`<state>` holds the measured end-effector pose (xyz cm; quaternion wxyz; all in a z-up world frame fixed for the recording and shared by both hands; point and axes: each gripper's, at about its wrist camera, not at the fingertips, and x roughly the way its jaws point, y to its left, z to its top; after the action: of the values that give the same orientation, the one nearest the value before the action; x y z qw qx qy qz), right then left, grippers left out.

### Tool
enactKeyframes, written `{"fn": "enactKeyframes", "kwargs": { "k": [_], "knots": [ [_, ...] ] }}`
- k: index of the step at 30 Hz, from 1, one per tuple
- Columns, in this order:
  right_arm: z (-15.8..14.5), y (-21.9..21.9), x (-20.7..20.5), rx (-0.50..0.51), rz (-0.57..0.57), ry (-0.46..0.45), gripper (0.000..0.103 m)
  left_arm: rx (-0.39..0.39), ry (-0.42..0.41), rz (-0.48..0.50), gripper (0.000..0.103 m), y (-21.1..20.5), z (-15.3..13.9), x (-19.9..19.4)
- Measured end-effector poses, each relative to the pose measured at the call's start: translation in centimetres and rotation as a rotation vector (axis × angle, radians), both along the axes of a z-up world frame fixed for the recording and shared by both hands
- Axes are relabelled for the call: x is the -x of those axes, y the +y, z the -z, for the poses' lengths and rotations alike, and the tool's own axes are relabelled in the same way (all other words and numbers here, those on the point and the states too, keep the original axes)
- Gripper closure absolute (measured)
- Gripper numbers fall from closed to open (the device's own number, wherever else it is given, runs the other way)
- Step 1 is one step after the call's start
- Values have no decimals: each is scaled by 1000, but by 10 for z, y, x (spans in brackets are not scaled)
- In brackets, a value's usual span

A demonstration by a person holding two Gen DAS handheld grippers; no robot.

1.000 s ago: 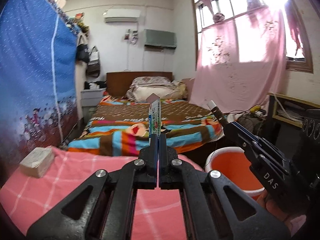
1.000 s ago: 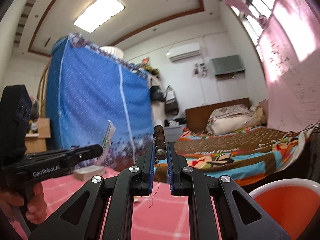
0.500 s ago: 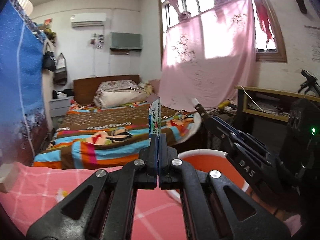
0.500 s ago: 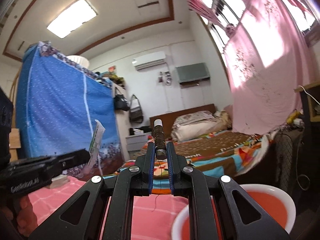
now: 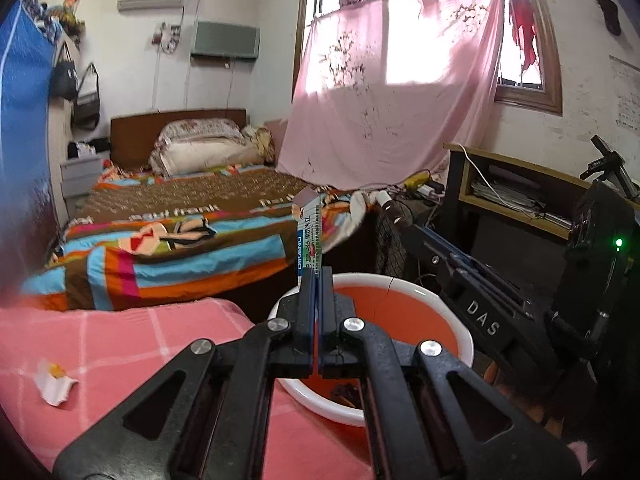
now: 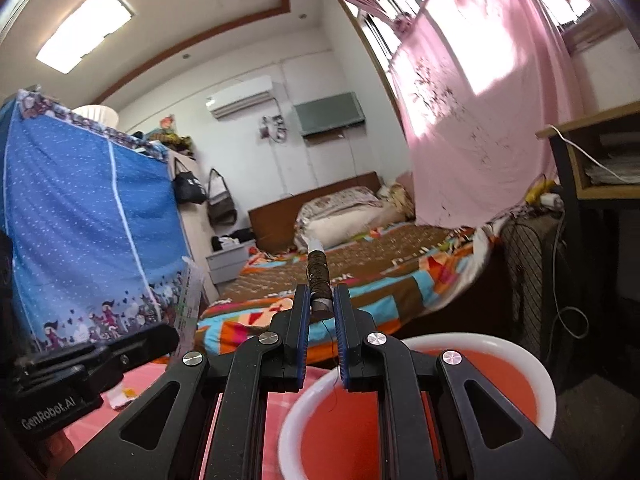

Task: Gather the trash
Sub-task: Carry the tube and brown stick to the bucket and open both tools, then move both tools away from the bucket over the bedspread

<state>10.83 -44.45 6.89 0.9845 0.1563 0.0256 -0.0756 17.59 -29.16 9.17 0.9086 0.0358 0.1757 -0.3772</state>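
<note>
My left gripper (image 5: 318,276) is shut on a flat printed sachet (image 5: 308,236) that stands up from its tips, just over the near rim of an orange basin with a white rim (image 5: 456,320). My right gripper (image 6: 321,300) is shut on a spool of brown thread (image 6: 319,280) with a loose strand hanging down, above the same basin (image 6: 540,384). In the left wrist view the right gripper (image 5: 394,220) reaches in from the right over the basin. In the right wrist view the left gripper (image 6: 172,334) shows at the left with the sachet (image 6: 188,300). Something dark (image 5: 344,394) lies in the basin.
A torn white wrapper scrap (image 5: 54,380) lies on the pink checked cloth (image 5: 120,344). Behind it stands a bed with a striped cover (image 5: 180,236). A dark shelf unit with papers and cables (image 5: 512,204) is at the right, and a blue fabric wardrobe (image 6: 80,232) at the left.
Both grippers have swung to the right and now hang over the basin, which has come closer and fills the lower right of both views. The tissue box has left the left wrist view.
</note>
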Motion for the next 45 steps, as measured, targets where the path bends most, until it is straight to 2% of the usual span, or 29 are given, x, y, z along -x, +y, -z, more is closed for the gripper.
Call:
{"fn": "enactKeyframes", "kwargs": {
  "k": [18, 23, 30, 33, 36, 39, 41, 43, 45],
  "knots": [
    [11, -25, -4, -125, 21, 74, 92, -9, 225, 61, 98, -32, 26, -25],
    [13, -30, -4, -150, 28, 77, 91, -4, 261, 49, 94, -31, 30, -31],
    [13, -29, -4, -143, 26, 79, 90, 13, 251, 24, 84, -24, 26, -31],
    [12, -26, -5, -135, 24, 78, 85, 18, 242, 0, 81, -17, 24, -31],
    [11, -24, -5, -127, 22, 71, 74, 18, 232, -25, 79, -8, 21, -33],
    [9, -19, -6, -112, 18, 64, 74, 21, 216, -66, 75, 4, 19, -33],
    [7, -13, -8, -94, 19, 63, 71, 27, 204, -104, 71, 15, 16, -33],
    [5, -8, -8, -80, 14, 51, 56, 38, 186, -152, 62, 28, 13, -32],
    [3, -1, -8, -65, 7, 38, 55, 46, 171, -191, 53, 40, 11, -32]
  ]
}}
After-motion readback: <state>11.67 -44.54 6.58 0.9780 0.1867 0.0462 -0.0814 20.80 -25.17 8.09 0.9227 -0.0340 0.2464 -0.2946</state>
